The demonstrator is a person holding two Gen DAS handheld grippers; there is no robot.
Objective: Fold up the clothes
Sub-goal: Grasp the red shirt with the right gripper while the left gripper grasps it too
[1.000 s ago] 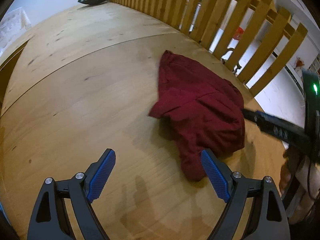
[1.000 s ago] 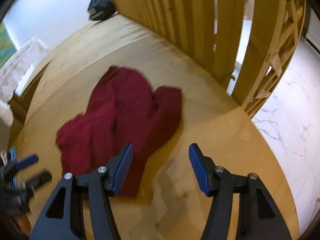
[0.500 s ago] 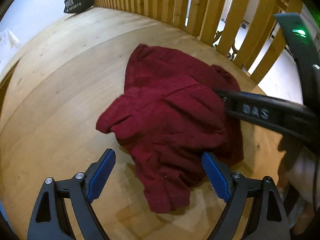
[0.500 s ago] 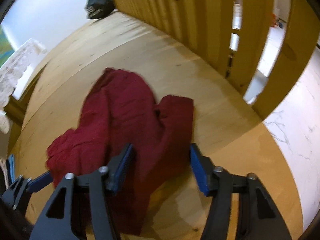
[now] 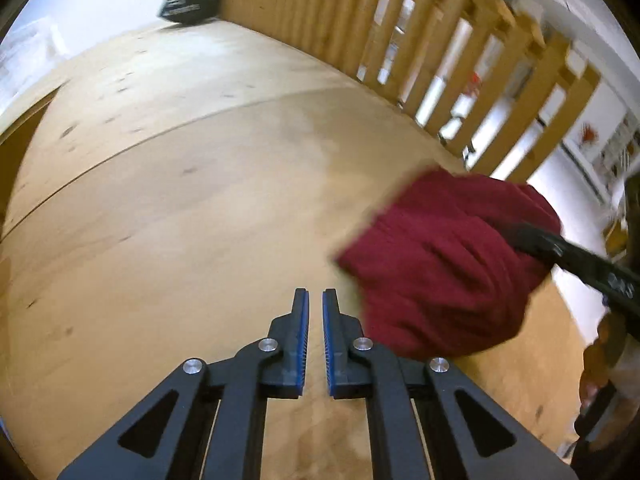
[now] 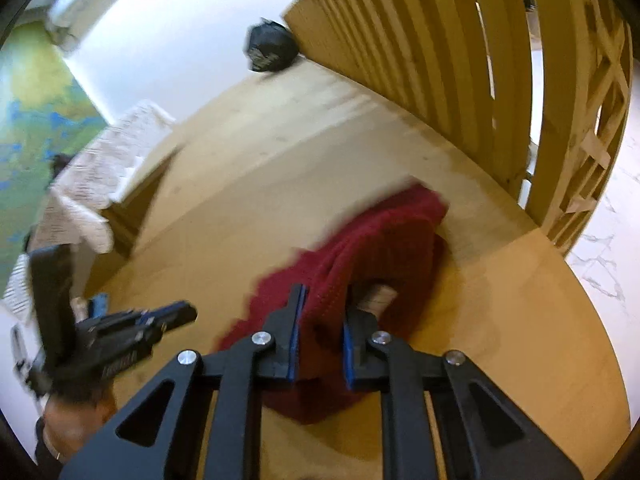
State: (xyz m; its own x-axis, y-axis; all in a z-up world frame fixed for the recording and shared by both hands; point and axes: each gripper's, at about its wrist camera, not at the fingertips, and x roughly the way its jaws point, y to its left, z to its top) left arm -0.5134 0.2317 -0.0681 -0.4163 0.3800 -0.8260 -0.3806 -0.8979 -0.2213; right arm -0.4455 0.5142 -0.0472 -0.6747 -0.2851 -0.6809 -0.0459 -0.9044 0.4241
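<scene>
A dark red garment (image 5: 444, 264) is bunched on the wooden platform (image 5: 192, 200), to the right of my left gripper. My left gripper (image 5: 315, 300) is shut with nothing between its blue pads and sits left of the cloth. My right gripper (image 6: 324, 300) is shut on a fold of the red garment (image 6: 384, 240), which is gathered up between its fingers. The right gripper also shows in the left wrist view (image 5: 560, 248), its tip buried in the cloth. The left gripper shows in the right wrist view (image 6: 176, 316) at the left, apart from the garment.
A wooden slat railing (image 5: 460, 64) runs along the platform's far right edge, also seen in the right wrist view (image 6: 480, 60). A black bag (image 5: 188, 0) lies at the far end. White bedding (image 6: 100, 176) lies left of the platform. White floor (image 6: 608, 248) lies beyond the right edge.
Both grippers went from open to shut. The right one closed on the garment and bunched it up. The left one moved off the cloth to its left and closed empty.
</scene>
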